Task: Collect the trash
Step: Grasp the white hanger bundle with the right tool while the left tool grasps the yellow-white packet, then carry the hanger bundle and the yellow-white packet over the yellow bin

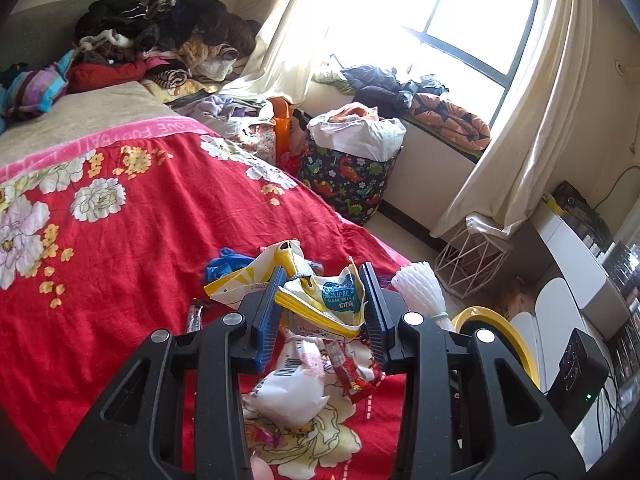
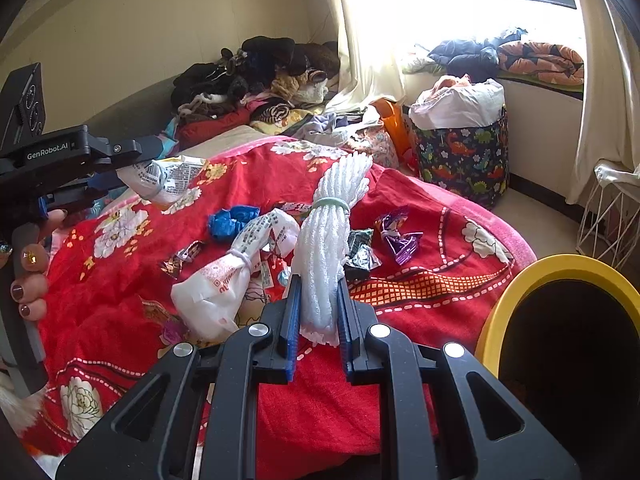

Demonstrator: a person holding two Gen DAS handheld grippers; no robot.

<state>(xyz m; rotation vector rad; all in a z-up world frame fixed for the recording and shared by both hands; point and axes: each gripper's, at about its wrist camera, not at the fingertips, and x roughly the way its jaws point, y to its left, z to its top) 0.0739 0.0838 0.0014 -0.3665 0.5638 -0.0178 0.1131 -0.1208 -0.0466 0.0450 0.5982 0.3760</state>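
Note:
My left gripper (image 1: 323, 277) is shut on a crumpled yellow-and-white wipes packet (image 1: 332, 300), lifted above the red flowered bedspread (image 1: 120, 248). My right gripper (image 2: 318, 285) is shut on a white foam net bundle (image 2: 332, 224) tied with a green band, which stands upright between its blue pads. Below them on the bed lie a tied white plastic bag (image 2: 218, 284), a blue crumpled piece (image 2: 230, 220), a purple wrapper (image 2: 396, 236), a dark wrapper (image 2: 362, 258) and small red sachets (image 1: 352, 376). A yellow-rimmed bin (image 2: 516, 292) stands to the right of the bed.
A dinosaur-print basket (image 1: 348, 184) full of laundry stands by the window wall, with a white wire basket (image 1: 468, 268) nearby. Clothes are piled at the head of the bed (image 1: 160, 32) and on the sill (image 1: 420, 96). A desk with devices (image 1: 576, 360) fills the right side.

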